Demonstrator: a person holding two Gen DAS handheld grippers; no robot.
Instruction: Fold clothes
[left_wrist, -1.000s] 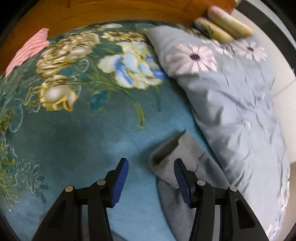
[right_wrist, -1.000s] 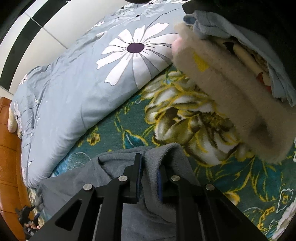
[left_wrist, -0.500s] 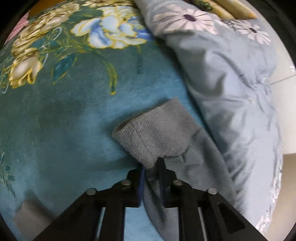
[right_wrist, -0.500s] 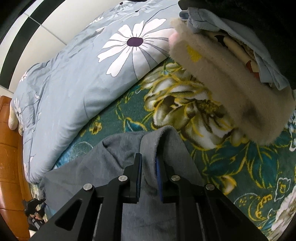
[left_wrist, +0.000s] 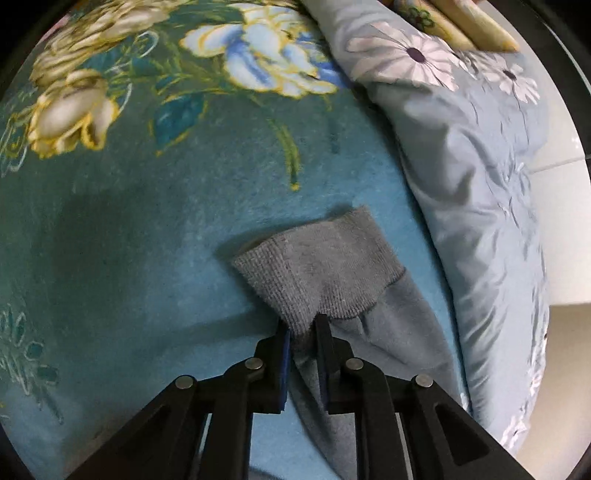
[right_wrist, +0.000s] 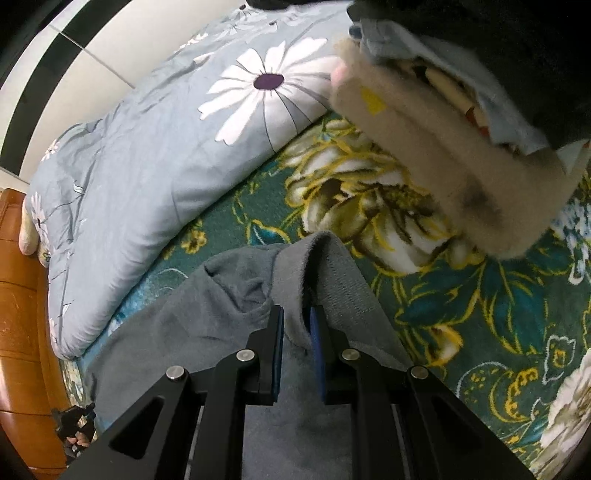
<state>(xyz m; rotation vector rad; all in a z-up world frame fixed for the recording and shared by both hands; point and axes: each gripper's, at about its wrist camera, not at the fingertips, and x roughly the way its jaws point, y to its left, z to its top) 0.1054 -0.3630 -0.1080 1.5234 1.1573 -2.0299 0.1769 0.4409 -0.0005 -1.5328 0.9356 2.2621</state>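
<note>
A grey sweatshirt lies on a teal floral blanket (left_wrist: 147, 240). In the left wrist view my left gripper (left_wrist: 302, 334) is shut on the grey sleeve, just behind its ribbed cuff (left_wrist: 317, 273). In the right wrist view my right gripper (right_wrist: 297, 321) is shut on a raised fold of the grey garment (right_wrist: 221, 314) at its ribbed hem (right_wrist: 340, 280). The rest of the garment runs under the gripper bodies and is hidden.
A pale blue daisy-print duvet (left_wrist: 480, 184) (right_wrist: 155, 147) lies bunched along one side. A stack of folded clothes with a beige fleece (right_wrist: 443, 155) sits on the blanket at the upper right. A wooden bed frame (right_wrist: 18, 295) borders the left.
My left gripper moved forward to the sleeve cuff and closed on it. My right gripper stayed shut on the garment and lifted its fold a little.
</note>
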